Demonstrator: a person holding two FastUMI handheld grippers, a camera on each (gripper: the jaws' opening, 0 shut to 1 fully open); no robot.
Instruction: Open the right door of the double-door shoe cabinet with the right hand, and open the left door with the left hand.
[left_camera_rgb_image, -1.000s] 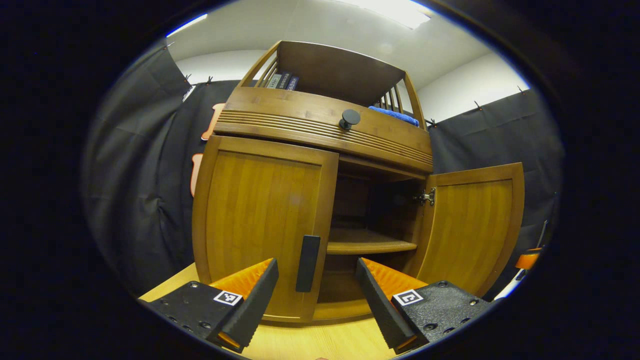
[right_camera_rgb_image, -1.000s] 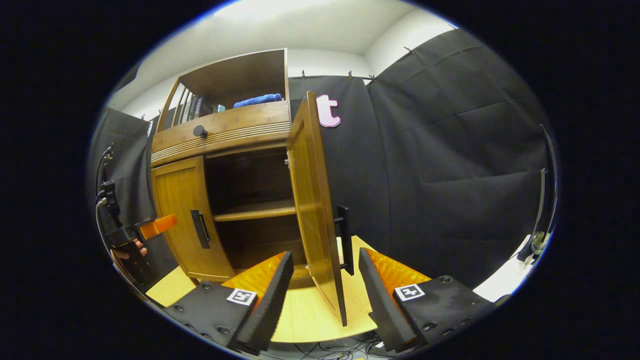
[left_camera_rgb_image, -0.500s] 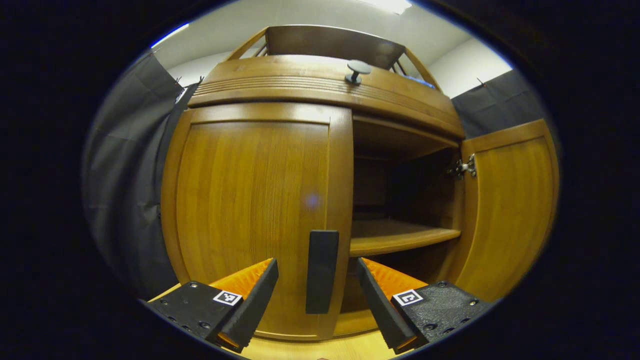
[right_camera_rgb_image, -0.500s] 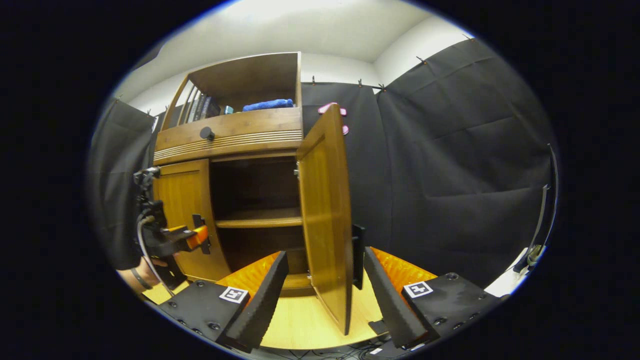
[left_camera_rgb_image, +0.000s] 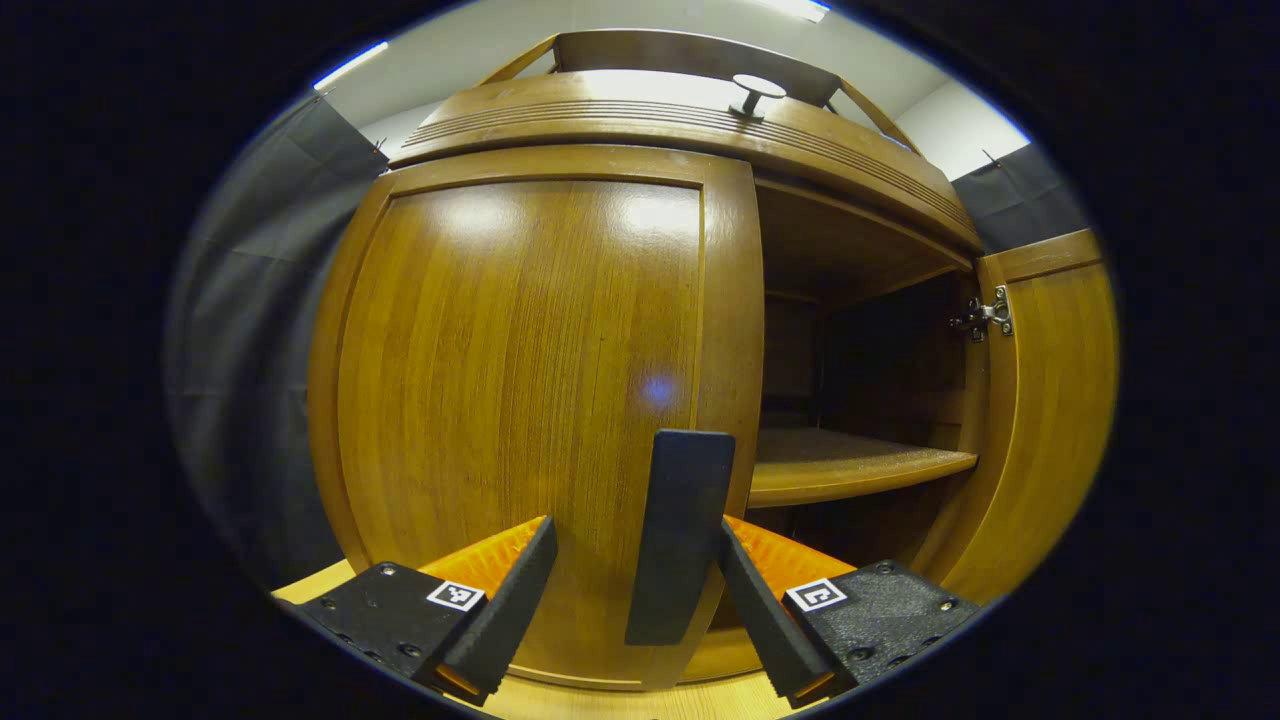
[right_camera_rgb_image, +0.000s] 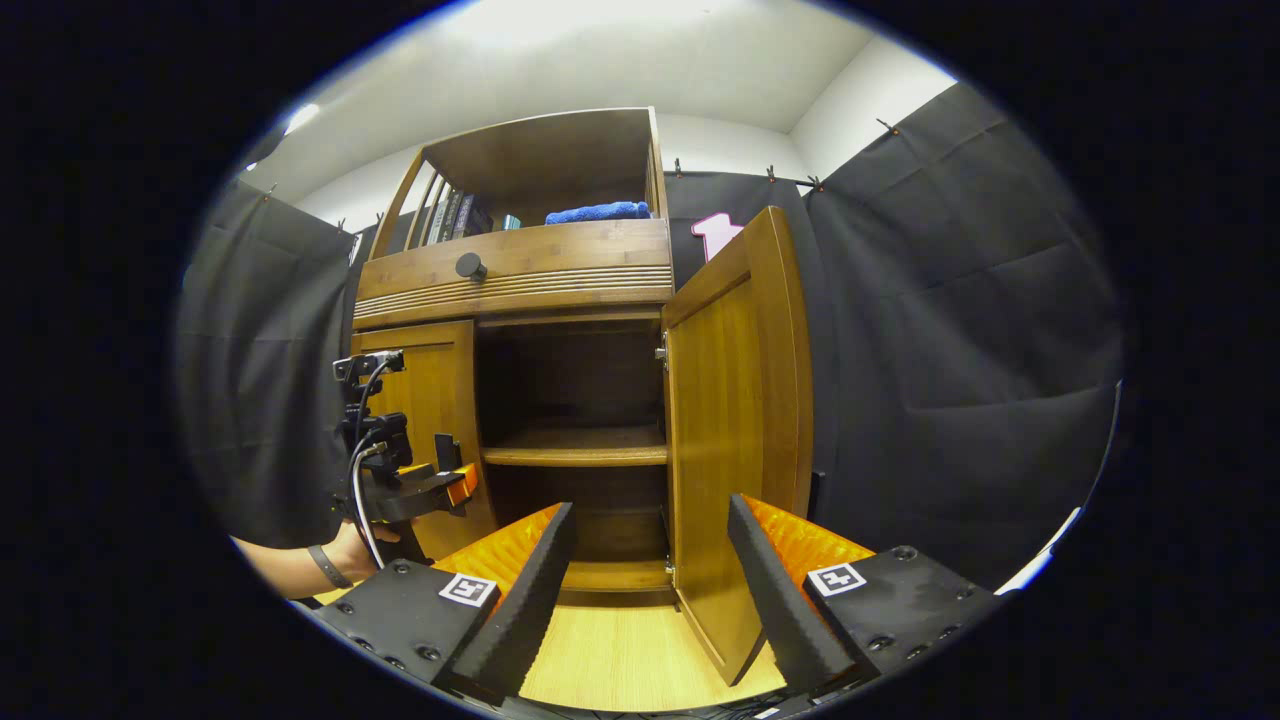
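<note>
Closing on the left door's black handle (left_camera_rgb_image: 678, 535), which now stood between the spread fingers of the left gripper (left_camera_rgb_image: 637, 610), far nearer than a second ago; right finger against its edge, left finger apart, no pinch yet. Left door (left_camera_rgb_image: 520, 400) still shut at the cabinet's front left. Right door (right_camera_rgb_image: 740, 420) swung wide off the right edge, further than before. Right gripper (right_camera_rgb_image: 650, 590) spread, backed off, holding nothing. Judged: half done; grasp and pull pending.
</note>
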